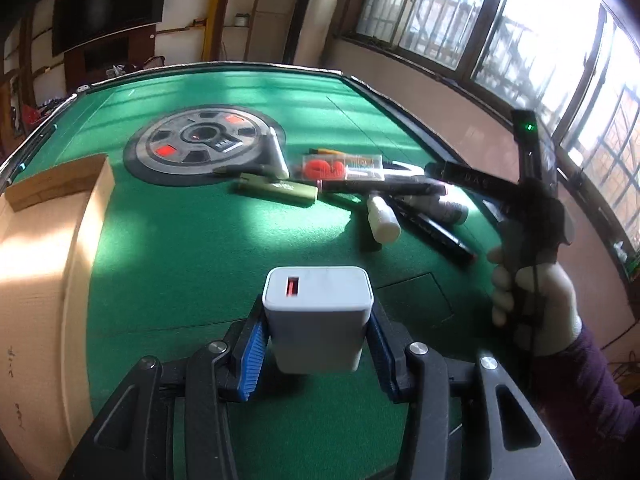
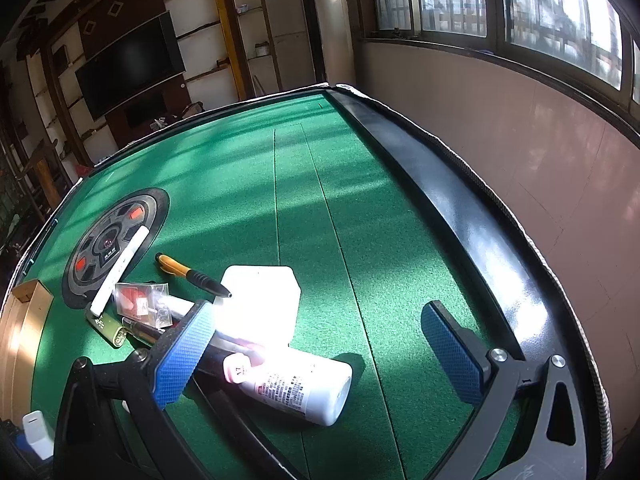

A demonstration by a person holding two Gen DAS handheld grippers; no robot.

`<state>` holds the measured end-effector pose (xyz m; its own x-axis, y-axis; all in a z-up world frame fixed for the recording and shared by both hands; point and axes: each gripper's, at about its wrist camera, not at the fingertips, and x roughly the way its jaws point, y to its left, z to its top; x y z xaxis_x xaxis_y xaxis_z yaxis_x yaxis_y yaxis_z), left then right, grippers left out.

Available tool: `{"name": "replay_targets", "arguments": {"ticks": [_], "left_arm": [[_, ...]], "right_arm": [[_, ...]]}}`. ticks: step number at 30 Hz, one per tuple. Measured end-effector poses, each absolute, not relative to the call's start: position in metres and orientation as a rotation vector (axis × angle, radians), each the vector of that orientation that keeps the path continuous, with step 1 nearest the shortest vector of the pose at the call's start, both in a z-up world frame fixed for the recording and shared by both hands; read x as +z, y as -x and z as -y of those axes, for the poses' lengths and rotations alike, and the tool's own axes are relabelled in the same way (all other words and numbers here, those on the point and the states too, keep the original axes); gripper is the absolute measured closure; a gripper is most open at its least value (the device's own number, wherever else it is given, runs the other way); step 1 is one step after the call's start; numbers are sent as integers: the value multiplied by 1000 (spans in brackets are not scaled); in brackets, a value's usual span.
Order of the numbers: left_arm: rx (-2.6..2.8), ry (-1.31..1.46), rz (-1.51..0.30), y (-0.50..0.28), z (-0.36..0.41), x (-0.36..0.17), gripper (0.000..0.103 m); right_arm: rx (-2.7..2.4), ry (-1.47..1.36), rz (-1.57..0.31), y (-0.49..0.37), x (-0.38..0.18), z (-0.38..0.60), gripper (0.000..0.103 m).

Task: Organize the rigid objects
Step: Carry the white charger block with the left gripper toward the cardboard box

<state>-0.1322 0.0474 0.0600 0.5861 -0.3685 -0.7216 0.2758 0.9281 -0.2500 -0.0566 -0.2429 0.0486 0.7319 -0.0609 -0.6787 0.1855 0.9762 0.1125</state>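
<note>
My left gripper [image 1: 317, 336] is shut on a white USB charger [image 1: 318, 312] and holds it above the green table [image 1: 200, 220]. A pile of objects lies ahead to the right: an olive lighter [image 1: 280, 191], a clear case with red contents [image 1: 340, 167], dark pens [image 1: 384, 188], a small white bottle [image 1: 383, 222]. My right gripper [image 2: 320, 344] is open above a white labelled bottle [image 2: 304, 388]. Around it lie a bright white box [image 2: 260, 304], a yellow-black pen [image 2: 192, 274], a white marker [image 2: 120, 272] and the clear case [image 2: 140, 302].
A cardboard box [image 1: 44, 248] stands at the left edge of the table, also at the left of the right wrist view [image 2: 24, 320]. A round black dial [image 1: 200, 144] sits in the table's centre. The black table rim [image 2: 460, 216] runs along the right.
</note>
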Motion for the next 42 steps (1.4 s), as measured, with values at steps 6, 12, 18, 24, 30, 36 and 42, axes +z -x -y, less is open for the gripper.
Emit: {"name": "replay_targets", "arguments": {"ticks": [6,12,18,24,30,36,42], "left_arm": [[-355,235,-763,167,-110,91,54],[-287,308,-708,174,-155,92,54],[-235,337,-689,183,-195,87,54],[-152,329,-691,179,-233,85,54],[-115,329,-699,163,-250,81,54],[-105,309,-698,133,-259,91,54],[-104,309,-761,66,-266,87,54]], "right_arm": [[-209,-167,-672,74,70,240,0],[54,-49,-703,54,121,158,1],[139,96,-926,-36,88,72,29],[83,134,-1128,-91,39,44,48],[111,4,-1134,-89,38,59,91],[237,-180,-1059,-60,73,81,91],[441,-339,-1062,-42,95,38,91]]}}
